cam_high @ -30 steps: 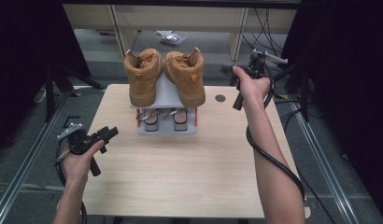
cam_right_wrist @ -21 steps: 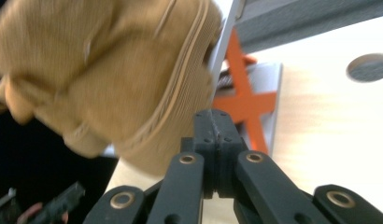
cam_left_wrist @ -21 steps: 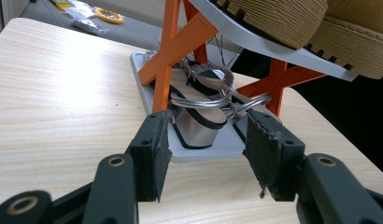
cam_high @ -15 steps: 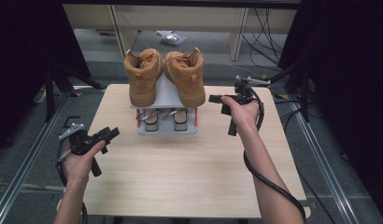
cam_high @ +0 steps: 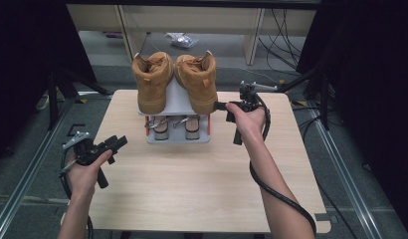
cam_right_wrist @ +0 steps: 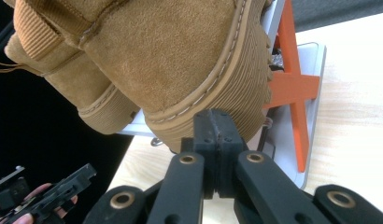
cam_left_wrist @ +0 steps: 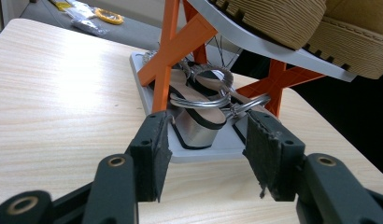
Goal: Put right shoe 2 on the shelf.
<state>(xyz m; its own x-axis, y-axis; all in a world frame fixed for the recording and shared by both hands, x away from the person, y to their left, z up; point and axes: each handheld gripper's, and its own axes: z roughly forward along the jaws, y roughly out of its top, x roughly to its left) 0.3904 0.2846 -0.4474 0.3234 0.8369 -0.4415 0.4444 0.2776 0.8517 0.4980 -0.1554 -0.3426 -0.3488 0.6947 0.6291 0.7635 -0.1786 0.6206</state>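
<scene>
High view: taking the grey shoe rack point(cam_high: 178, 94) as landmark, the two tan boots sit on its sloped top shelf, toes toward the person, and a pair of sandals point(cam_high: 177, 127) lies on its base. The right gripper point(cam_high: 223, 105) is level with the top shelf at the rack's right side, its tips just beside the right boot point(cam_high: 197, 82). The left gripper point(cam_high: 111, 144) hovers over the table well to the rack's front left.

Left gripper view: its jaws stand apart with nothing between them, pointed at the sandals under the rack's orange braces point(cam_left_wrist: 173, 46).

Right gripper view: the jaws are pressed together, empty, their tips right at the ribbed sole edge of the right boot point(cam_right_wrist: 180, 60); whether they touch it I cannot tell. The boot lies ahead of and above the fingers point(cam_right_wrist: 213, 135), not between them.

Risk, as I judge it: clenched tips can only shove, so pressing on could slide the boot off the sloped shelf or tip the rack
</scene>
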